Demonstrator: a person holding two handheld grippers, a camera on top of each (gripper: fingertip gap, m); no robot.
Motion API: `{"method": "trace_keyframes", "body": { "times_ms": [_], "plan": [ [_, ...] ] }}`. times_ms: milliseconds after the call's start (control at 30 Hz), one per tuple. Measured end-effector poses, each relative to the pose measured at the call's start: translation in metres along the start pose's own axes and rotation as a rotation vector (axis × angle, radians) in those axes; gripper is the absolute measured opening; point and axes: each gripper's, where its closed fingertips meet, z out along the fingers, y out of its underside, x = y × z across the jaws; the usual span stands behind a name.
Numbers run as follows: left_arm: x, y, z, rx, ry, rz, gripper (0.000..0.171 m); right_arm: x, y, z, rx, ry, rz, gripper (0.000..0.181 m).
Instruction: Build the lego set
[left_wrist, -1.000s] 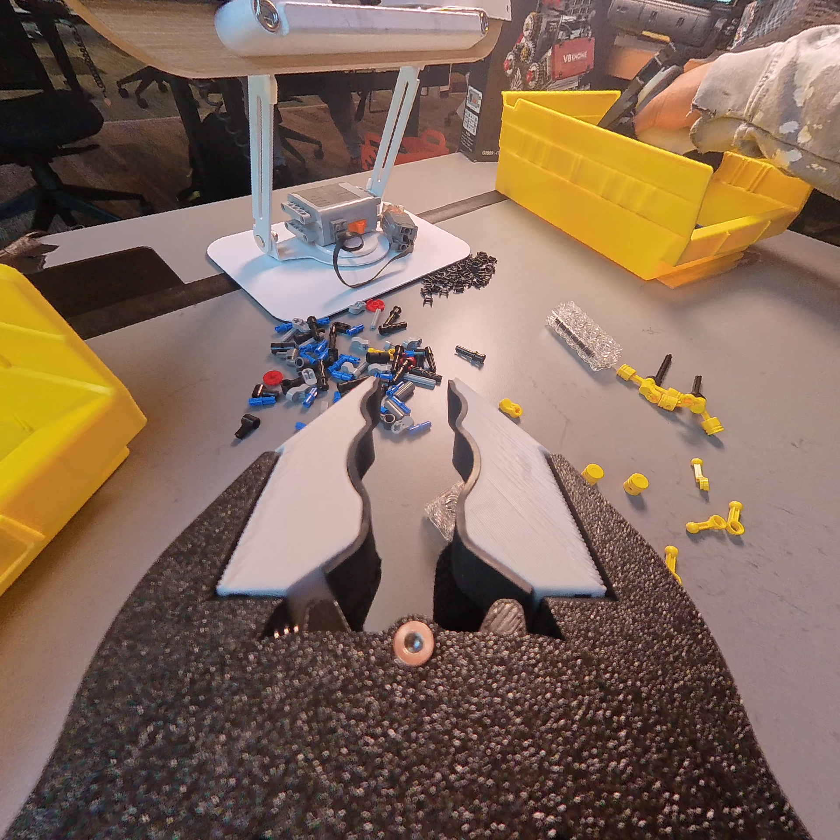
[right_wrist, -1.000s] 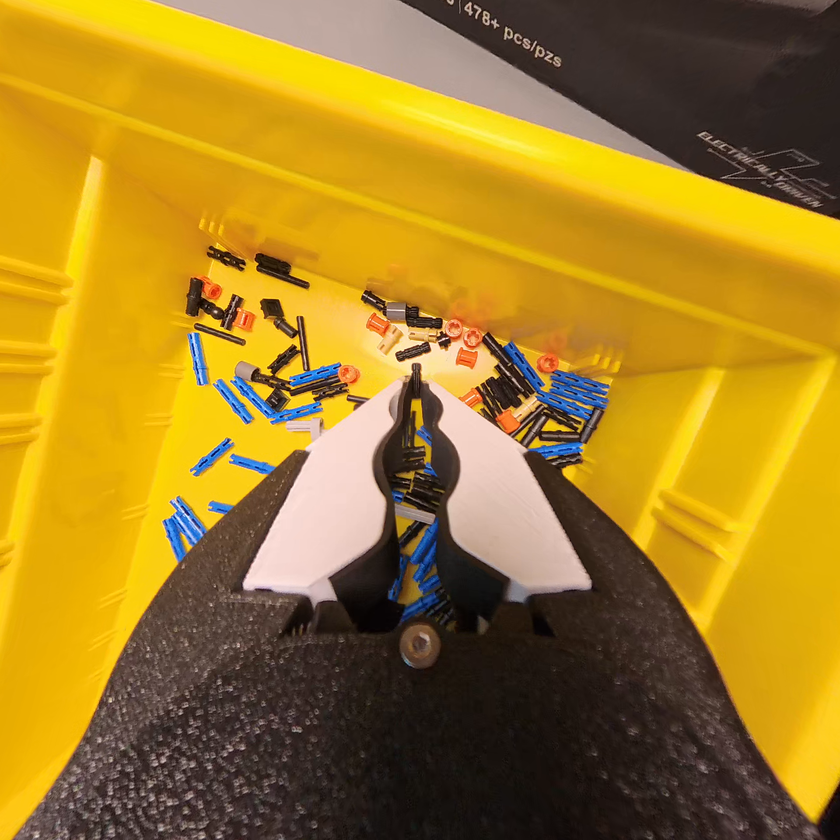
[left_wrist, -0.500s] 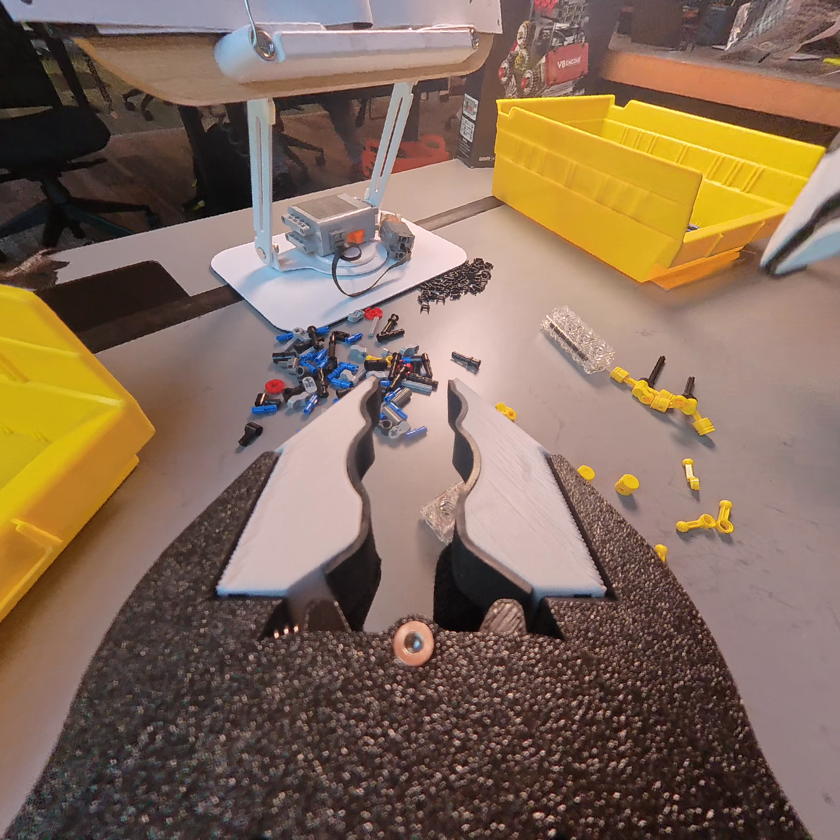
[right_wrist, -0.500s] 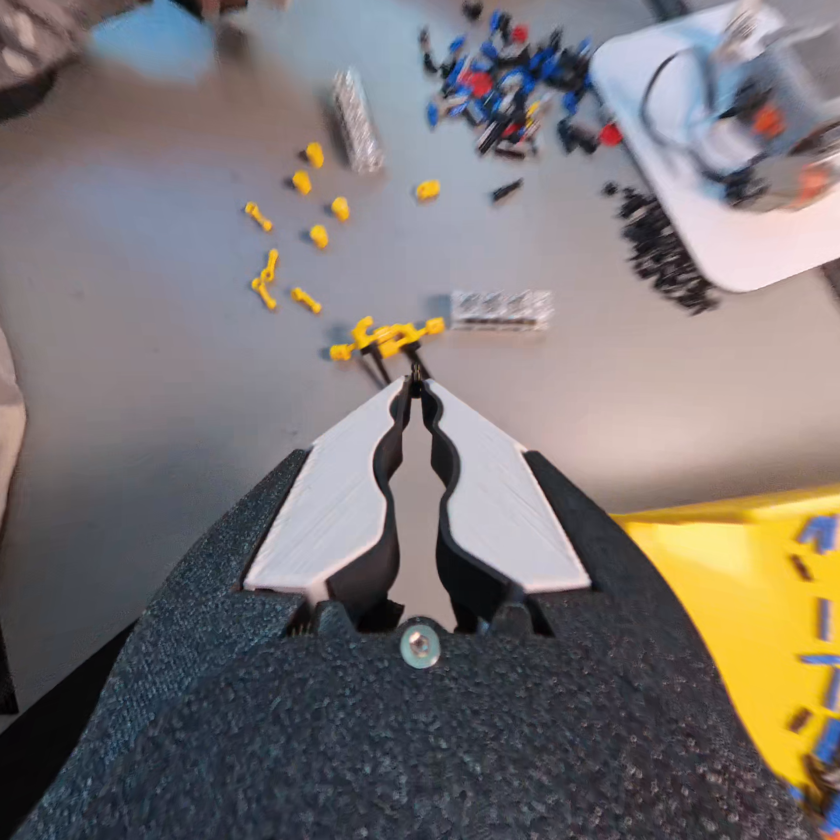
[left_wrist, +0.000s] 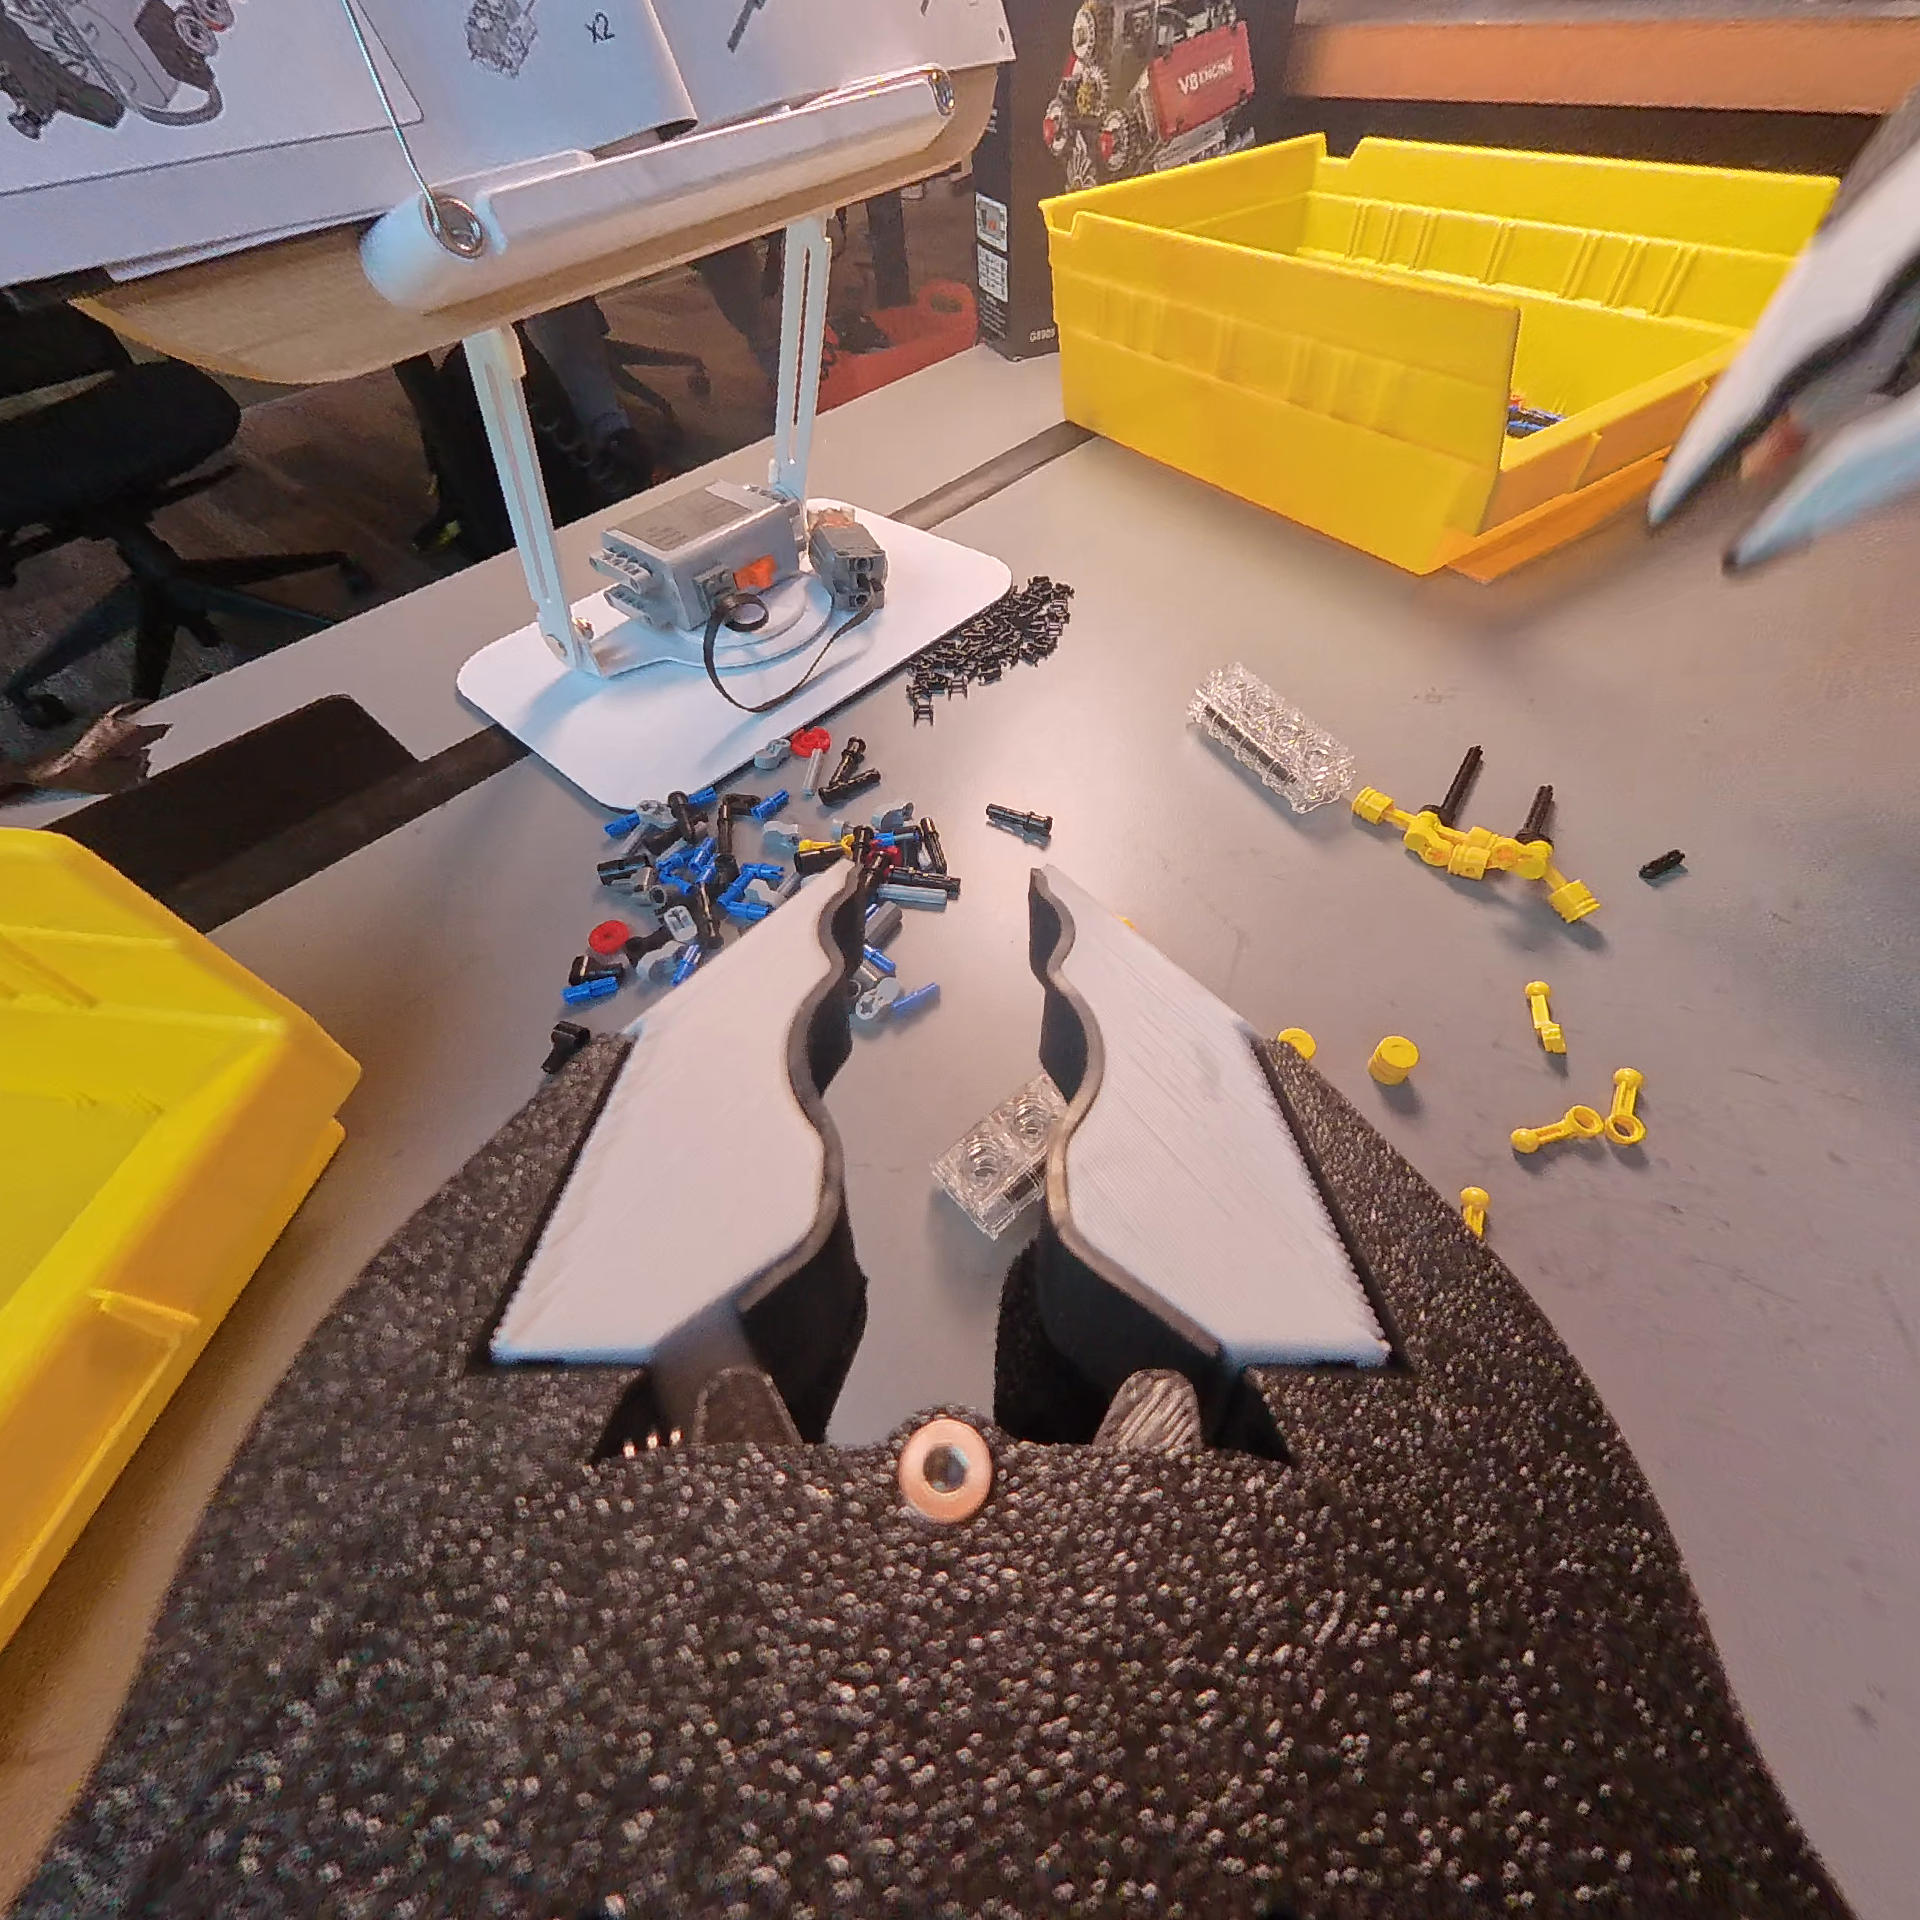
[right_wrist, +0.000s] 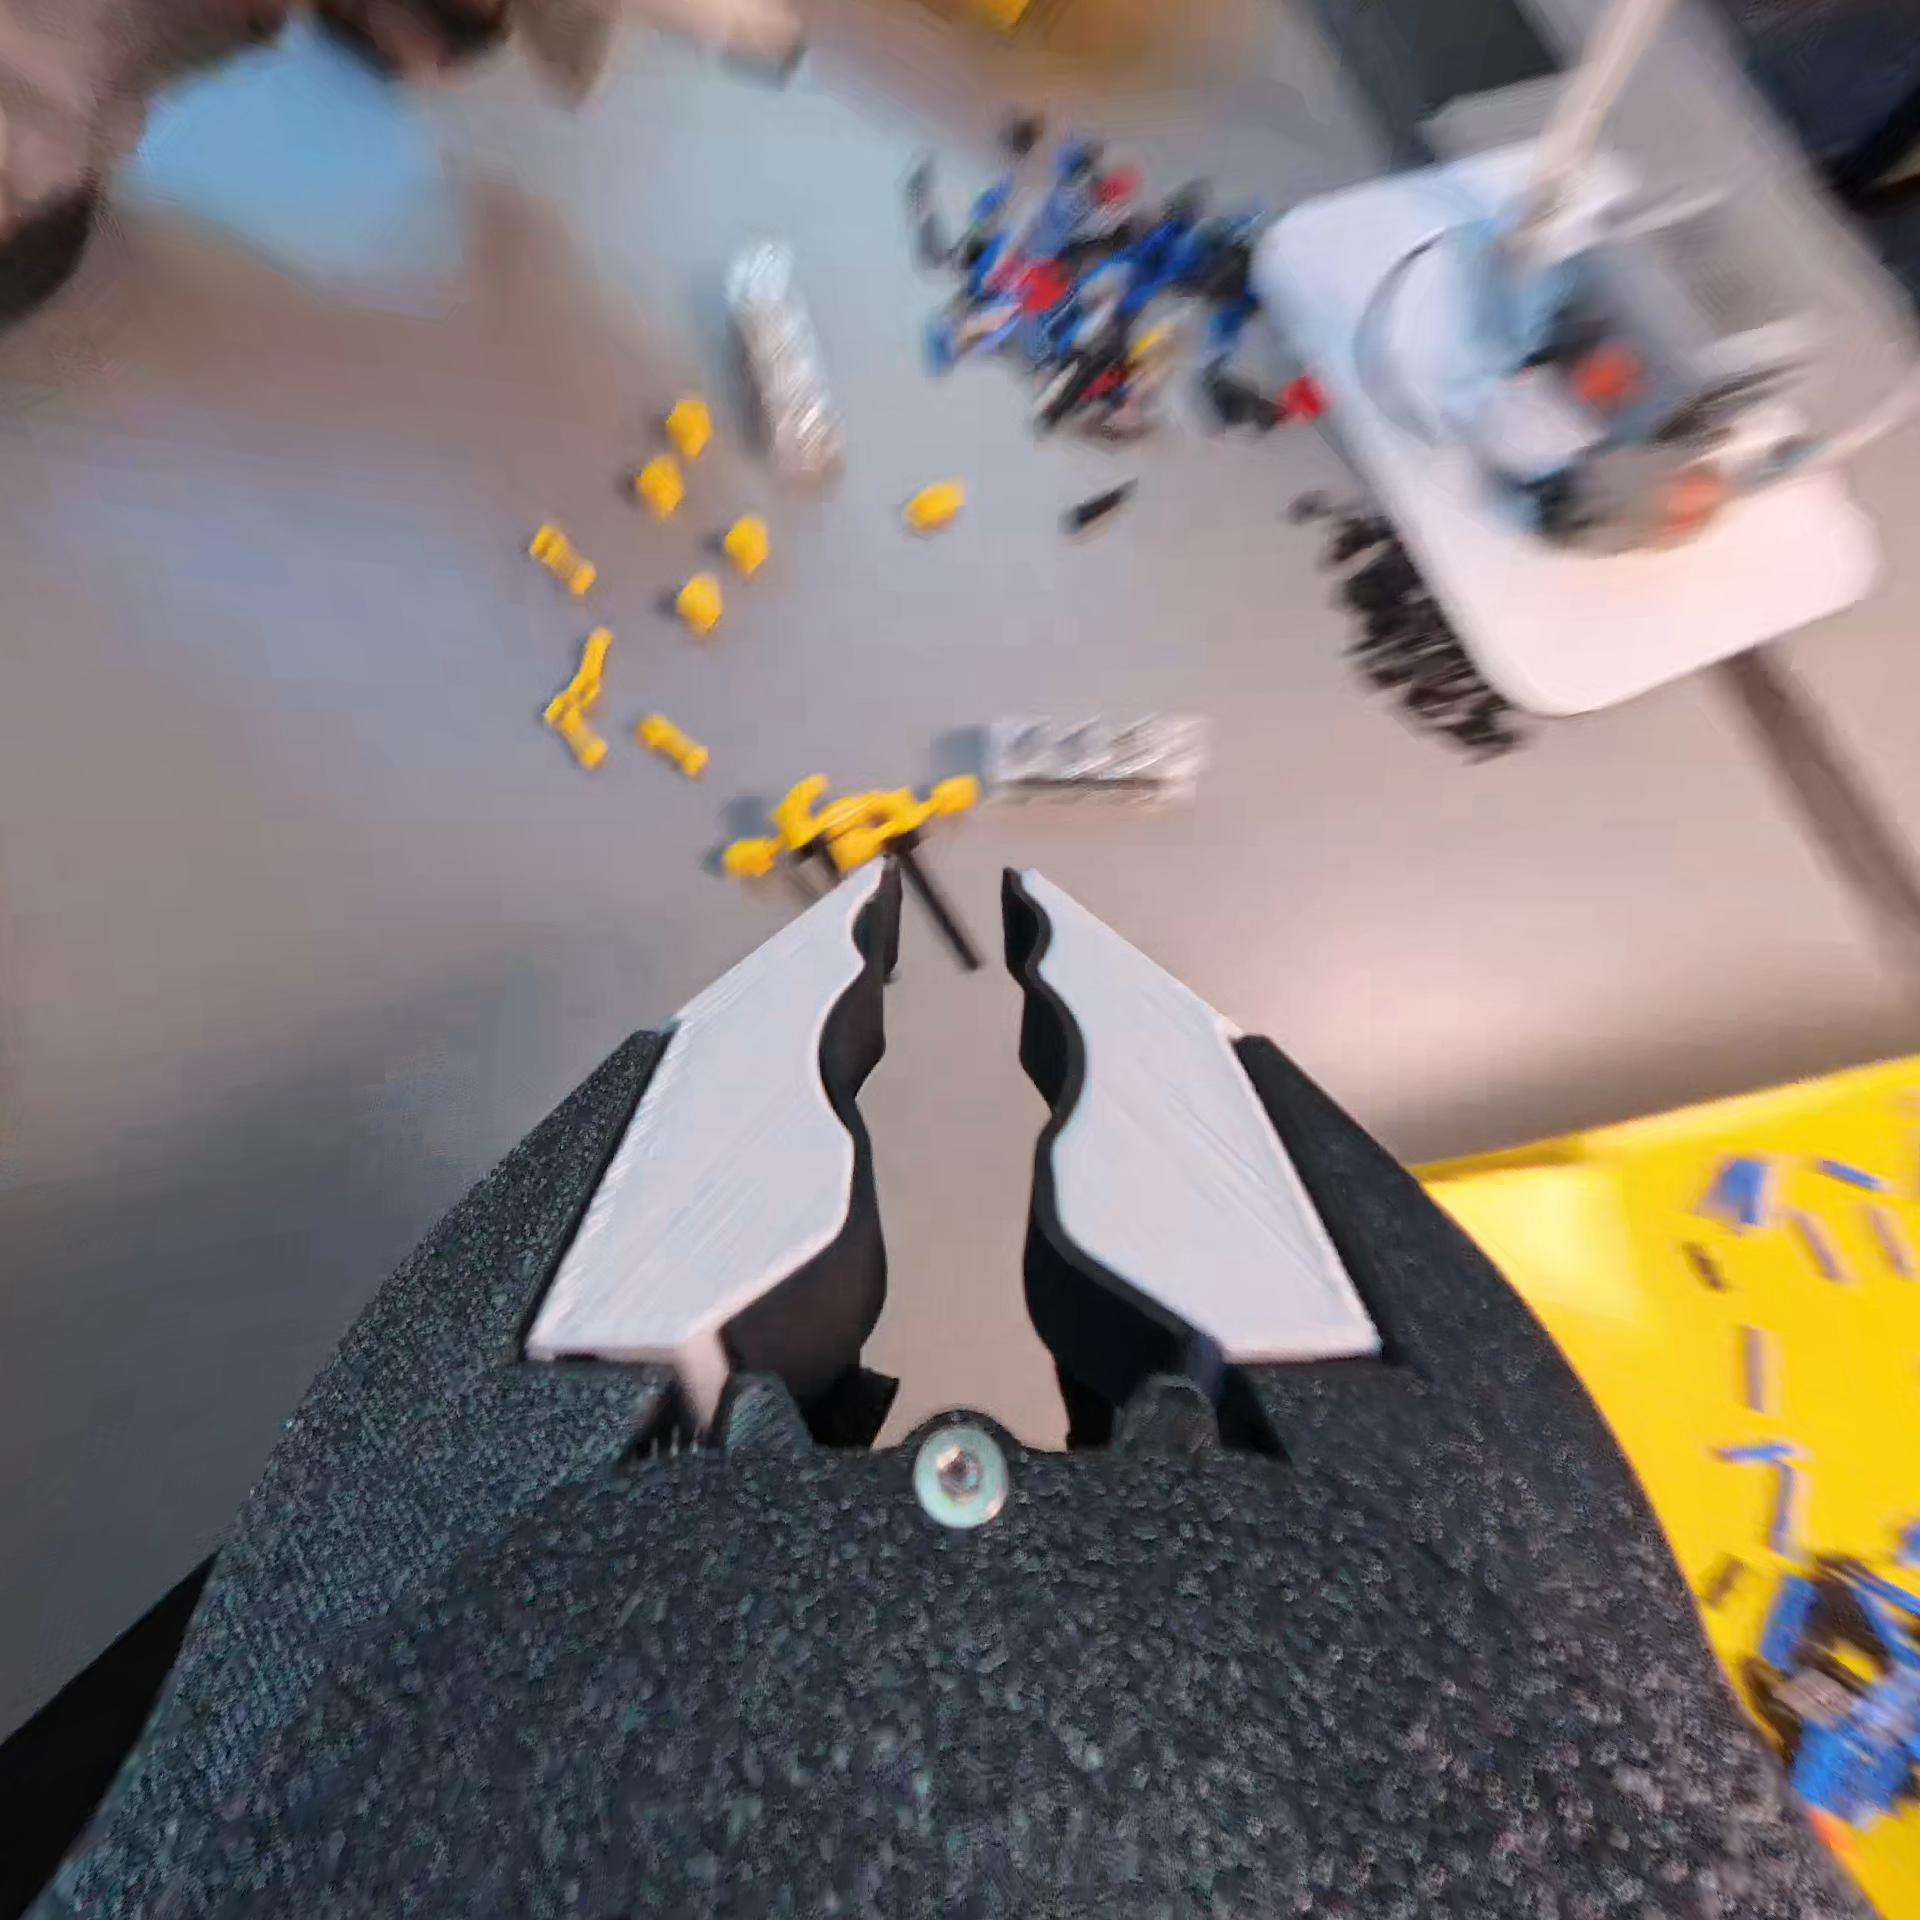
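Right wrist view — tongs (right_wrist: 948, 883) parted, empty, above yellow assembly (right_wrist: 852, 816).

Both grippers: blk speckled body, pale grey wavy fingers (left_wrist: 717, 1122), silver centre screw (left_wrist: 943, 1471).

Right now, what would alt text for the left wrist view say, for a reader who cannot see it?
An open two-fingered tool hovers over a grey table, a small clear brick lying between its fingers. Ahead lie a heap of small blue and black pieces, scattered yellow pieces, and a white stand; yellow bins sit at both sides.
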Motion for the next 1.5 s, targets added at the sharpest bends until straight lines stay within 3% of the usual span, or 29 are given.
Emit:
{"method": "trace_keyframes", "body": {
  "times_ms": [67, 167, 300, 433, 700, 833, 1500],
  "plan": [
    [0.002, 0.0, 0.001, -0.001, 0.013, -0.008, 0.032, 0.065, -0.037, -0.043, 0.096, 0.187, 0.077, 0.019],
    [0.008, 0.0, 0.002, 0.0, 0.042, -0.005, 0.034, 0.171, -0.032, -0.086, 0.008, 0.487, 0.125, 0.02],
    [0.017, -0.002, 0.002, 0.003, 0.071, 0.016, 0.037, 0.278, 0.048, -0.067, -0.178, 0.544, 0.462, 0.024],
    [0.019, -0.003, 0.002, 0.003, 0.071, 0.035, 0.038, 0.327, 0.118, -0.03, -0.245, 0.546, 0.685, 0.021],
    [0.019, 0.011, 0.01, -0.031, 0.099, -0.009, 0.038, 0.363, 0.167, -0.013, -0.289, 0.613, 0.852, 0.009],
    [0.02, 0.014, 0.011, -0.039, 0.102, -0.011, 0.038, 0.37, 0.168, -0.007, -0.223, 0.593, 0.932, 0.009],
    [0.019, 0.019, 0.012, -0.052, 0.109, -0.031, 0.038, 0.363, 0.169, 0.001, -0.262, 0.526, 0.94, 0.007]
  ]
}}
